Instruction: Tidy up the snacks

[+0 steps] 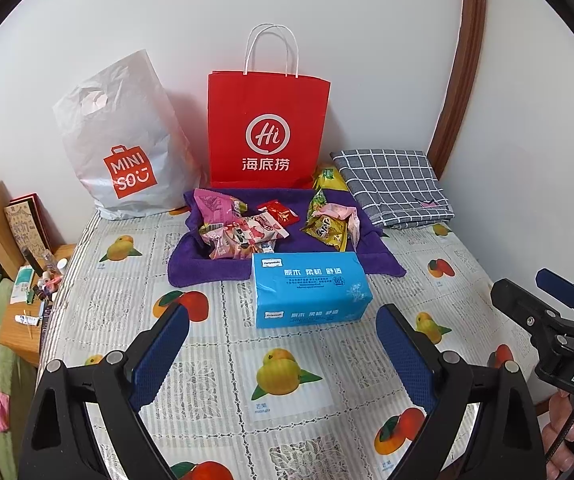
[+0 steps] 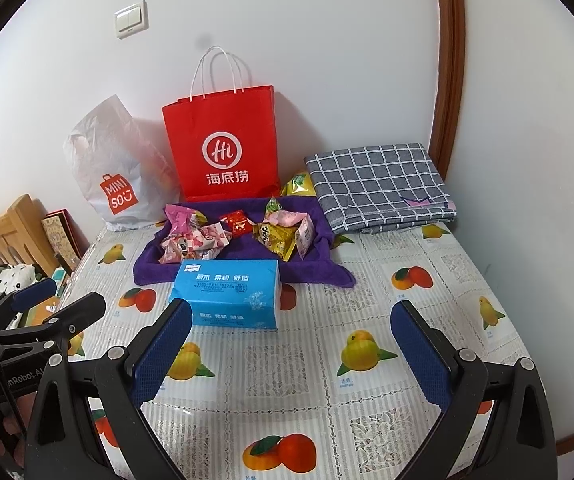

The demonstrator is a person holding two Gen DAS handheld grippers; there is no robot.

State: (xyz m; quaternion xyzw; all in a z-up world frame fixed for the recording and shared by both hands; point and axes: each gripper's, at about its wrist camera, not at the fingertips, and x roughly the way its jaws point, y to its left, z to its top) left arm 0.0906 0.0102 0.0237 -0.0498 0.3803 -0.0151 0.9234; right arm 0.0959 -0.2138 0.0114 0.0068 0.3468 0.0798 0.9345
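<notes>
Overhead, fruit-print tablecloth against white wall.

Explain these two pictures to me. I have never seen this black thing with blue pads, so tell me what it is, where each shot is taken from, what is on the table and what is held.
There is no robot here. A person holds a two-finger tool in each hand, and a fisheye camera on each looks along its fingers.

One picture is from the left tool, the other from the right tool. Both are open and hold nothing.

On the fruit-print tablecloth lie a blue tissue pack and a purple towel with snack packets on it. Behind stand a red paper bag and a white Miniso bag, with a folded checked cloth beside them.
</notes>
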